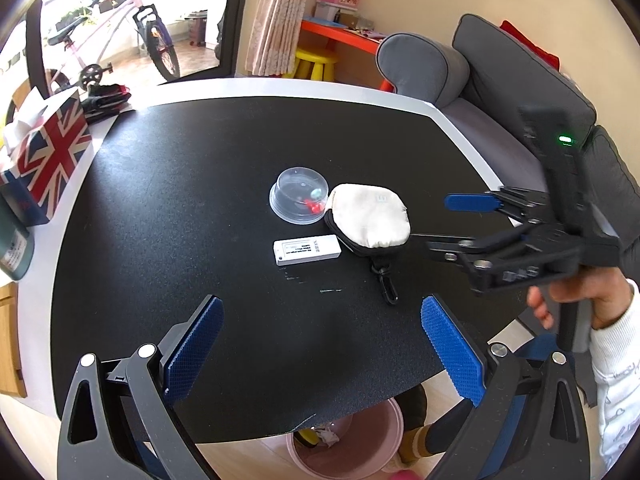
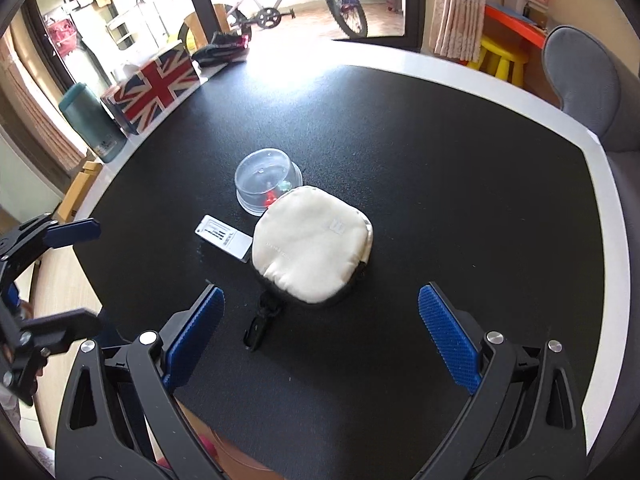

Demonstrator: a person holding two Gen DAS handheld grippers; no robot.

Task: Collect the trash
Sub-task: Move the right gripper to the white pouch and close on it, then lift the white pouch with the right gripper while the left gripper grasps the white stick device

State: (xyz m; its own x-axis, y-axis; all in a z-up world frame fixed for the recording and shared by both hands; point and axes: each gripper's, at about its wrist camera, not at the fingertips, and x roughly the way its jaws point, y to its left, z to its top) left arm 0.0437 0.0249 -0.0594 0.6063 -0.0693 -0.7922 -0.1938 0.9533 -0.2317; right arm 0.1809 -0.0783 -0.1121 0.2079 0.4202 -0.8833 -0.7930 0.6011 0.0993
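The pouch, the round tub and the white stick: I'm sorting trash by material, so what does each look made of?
Pouch: soft cream fabric, matte and puffy, with dark trim and a black clip, probably plastic. Tub: clear, glossy plastic; small red bits show through its wall. Stick: hard white plastic by its look, smooth, with a printed label; what it is can't be told.

My jaws gape empty over the black table (image 1: pixel 180 200); a cream pouch (image 1: pixel 370 216) touches a clear container (image 1: pixel 300 196).
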